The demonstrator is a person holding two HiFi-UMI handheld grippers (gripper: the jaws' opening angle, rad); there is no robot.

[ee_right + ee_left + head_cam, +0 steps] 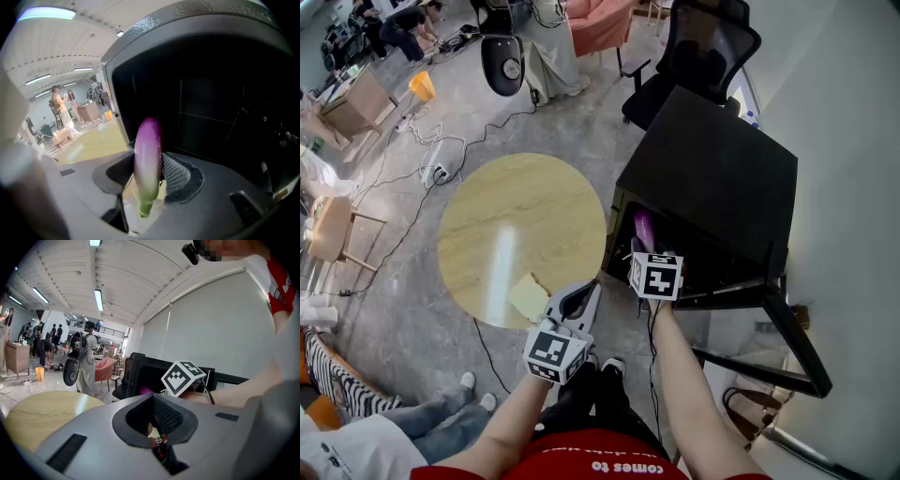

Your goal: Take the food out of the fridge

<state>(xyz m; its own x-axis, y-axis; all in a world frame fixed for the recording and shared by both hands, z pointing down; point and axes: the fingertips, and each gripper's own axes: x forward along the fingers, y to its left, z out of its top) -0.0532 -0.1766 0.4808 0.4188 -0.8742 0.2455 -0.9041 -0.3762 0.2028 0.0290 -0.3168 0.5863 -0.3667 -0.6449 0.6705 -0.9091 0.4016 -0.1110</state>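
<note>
A purple eggplant (pixel 148 154) with a green stem end lies lengthwise between the pads of my right gripper (pixel 146 167), and both pads sit against its sides. In the head view that gripper (pixel 639 247) reaches into the open black mini fridge (pixel 712 173), where the eggplant (pixel 644 229) shows as a purple spot at the dark opening. My left gripper (pixel 589 289) hangs by the near edge of the round wooden table (pixel 516 220), jaws together and empty. The left gripper view shows those jaws (pixel 153 401) closed, with the fridge (pixel 145 373) ahead.
A pale yellow flat piece of food (pixel 528 297) lies on the table's near edge. The fridge door (pixel 769 342) stands open to the right. A black office chair (pixel 698 47) is behind the fridge. Cables trail over the floor at the left, and people stand far back.
</note>
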